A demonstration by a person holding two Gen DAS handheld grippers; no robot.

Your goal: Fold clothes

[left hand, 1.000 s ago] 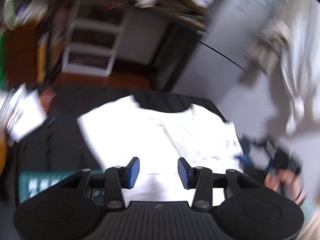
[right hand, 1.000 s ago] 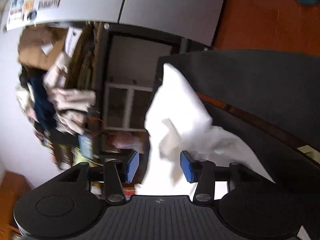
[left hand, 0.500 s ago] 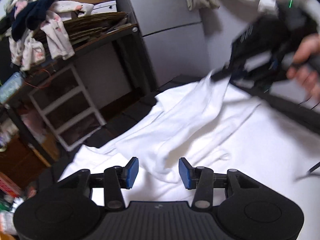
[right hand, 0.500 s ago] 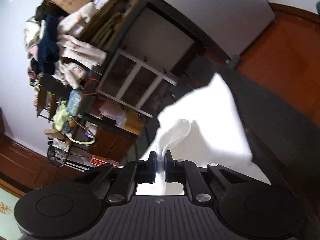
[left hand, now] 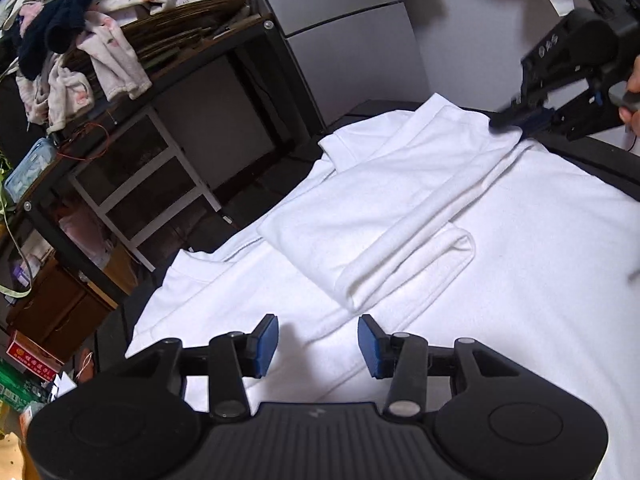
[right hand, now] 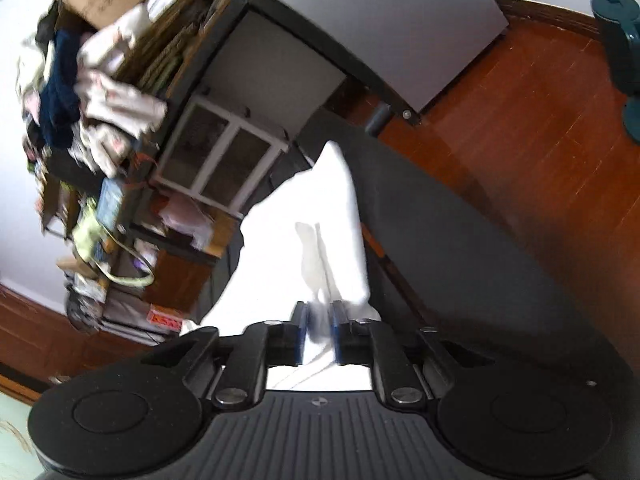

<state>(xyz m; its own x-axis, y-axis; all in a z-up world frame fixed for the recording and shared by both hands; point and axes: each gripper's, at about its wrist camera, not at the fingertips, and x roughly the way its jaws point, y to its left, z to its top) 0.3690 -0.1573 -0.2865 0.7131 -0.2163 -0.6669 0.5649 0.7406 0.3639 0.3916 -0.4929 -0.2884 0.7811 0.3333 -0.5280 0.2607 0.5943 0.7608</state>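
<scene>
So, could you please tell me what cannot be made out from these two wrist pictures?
- Left wrist view: the white garment runs off the right edge.
- Right wrist view: motion blur around the right gripper hides whether its pads press the cloth.
- Left wrist view: the right gripper's tips sit behind a garment fold.

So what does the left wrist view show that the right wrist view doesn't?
Left wrist only: the sleeve folded across the white shirt, the left gripper open over it, and the right gripper at the shirt's far edge. Right wrist only: the wood floor, and the right gripper's jaws just opening with cloth between them. Both: the shirt and the cluttered shelf.
</scene>
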